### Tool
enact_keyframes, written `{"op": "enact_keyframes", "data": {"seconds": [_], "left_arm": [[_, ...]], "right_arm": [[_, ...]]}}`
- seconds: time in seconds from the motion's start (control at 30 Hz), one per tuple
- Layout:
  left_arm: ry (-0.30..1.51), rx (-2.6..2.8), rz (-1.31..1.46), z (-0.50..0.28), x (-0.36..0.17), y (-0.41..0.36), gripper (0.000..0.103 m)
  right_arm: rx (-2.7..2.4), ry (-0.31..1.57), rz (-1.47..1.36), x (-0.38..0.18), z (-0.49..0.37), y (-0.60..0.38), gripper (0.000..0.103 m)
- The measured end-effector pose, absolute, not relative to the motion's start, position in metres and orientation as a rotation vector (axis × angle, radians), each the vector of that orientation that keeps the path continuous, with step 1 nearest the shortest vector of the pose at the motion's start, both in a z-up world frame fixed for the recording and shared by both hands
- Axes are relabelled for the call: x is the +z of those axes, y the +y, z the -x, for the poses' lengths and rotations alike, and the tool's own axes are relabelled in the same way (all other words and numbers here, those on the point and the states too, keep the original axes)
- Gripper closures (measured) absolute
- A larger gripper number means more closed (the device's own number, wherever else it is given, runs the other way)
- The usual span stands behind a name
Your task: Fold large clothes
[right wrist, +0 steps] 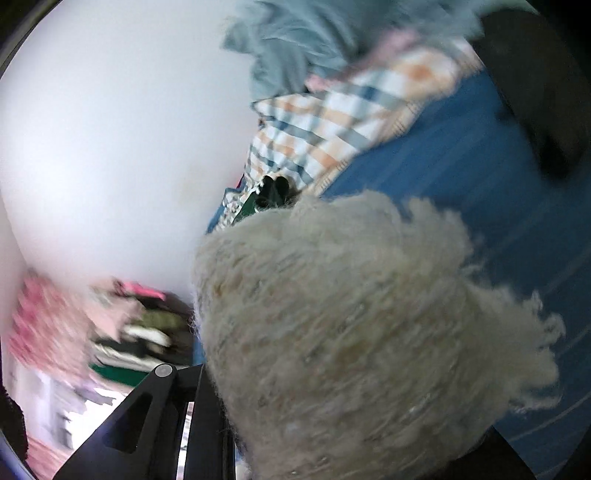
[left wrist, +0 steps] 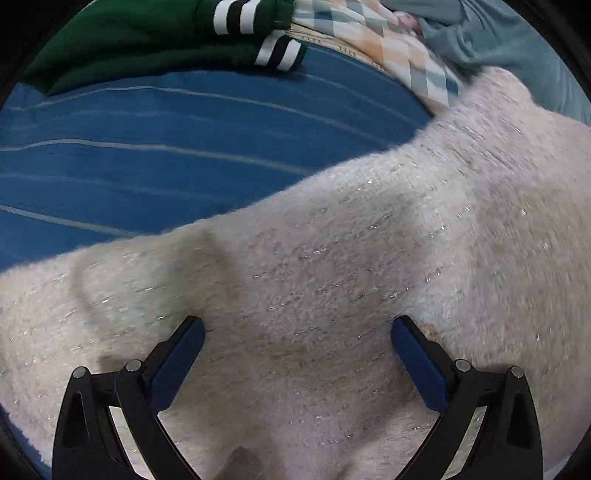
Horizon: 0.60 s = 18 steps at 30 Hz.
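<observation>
A large fuzzy cream sweater with shiny threads lies spread on a blue striped bed cover. My left gripper is open, its blue-padded fingers resting right over the sweater with nothing between them. In the right wrist view a thick bunch of the same cream sweater is lifted off the blue cover and fills the space in front of my right gripper, which is shut on it. Only its left finger shows; the other is hidden by fabric.
A dark green garment with black-and-white striped cuffs lies at the far edge. A checked orange-and-blue cloth and a grey-blue garment lie behind the sweater. A white wall and a blurred pile of pink clothes are at left.
</observation>
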<state>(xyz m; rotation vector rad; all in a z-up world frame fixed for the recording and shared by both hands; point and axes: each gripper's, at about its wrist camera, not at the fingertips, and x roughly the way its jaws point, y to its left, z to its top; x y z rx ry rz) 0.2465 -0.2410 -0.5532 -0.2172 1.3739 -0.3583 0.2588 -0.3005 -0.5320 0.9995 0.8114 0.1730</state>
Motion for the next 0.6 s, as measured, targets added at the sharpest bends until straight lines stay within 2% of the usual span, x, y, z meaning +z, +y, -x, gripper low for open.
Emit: {"op": "enact_keyframes", "data": {"seconds": [0.13, 0.3, 0.37, 0.47, 0.6], "left_arm": [[1.309, -0.220, 0.383, -0.210, -0.510, -0.163, 0.000], [1.265, 0.061, 0.418, -0.108, -0.477, -0.036, 0.000], [1.271, 0.207, 0.422, -0.053, -0.467, 0.021, 0.000], [1.290, 0.360, 0.453, 0.014, -0.476, 0.068, 0.000], [1.288, 0.485, 0.519, 0.045, -0.480, 0.083, 0.000]], "right_arm": [[0.273, 0.845, -0.852, -0.494, -0.260, -0.269, 0.078], [0.493, 0.952, -0.555, -0.466, -0.258, -0.140, 0.078], [0.574, 1.003, -0.441, -0.476, -0.249, -0.079, 0.078], [0.673, 1.086, -0.244, -0.508, -0.224, 0.005, 0.078], [0.743, 1.220, -0.007, -0.573, -0.197, 0.087, 0.076]]}}
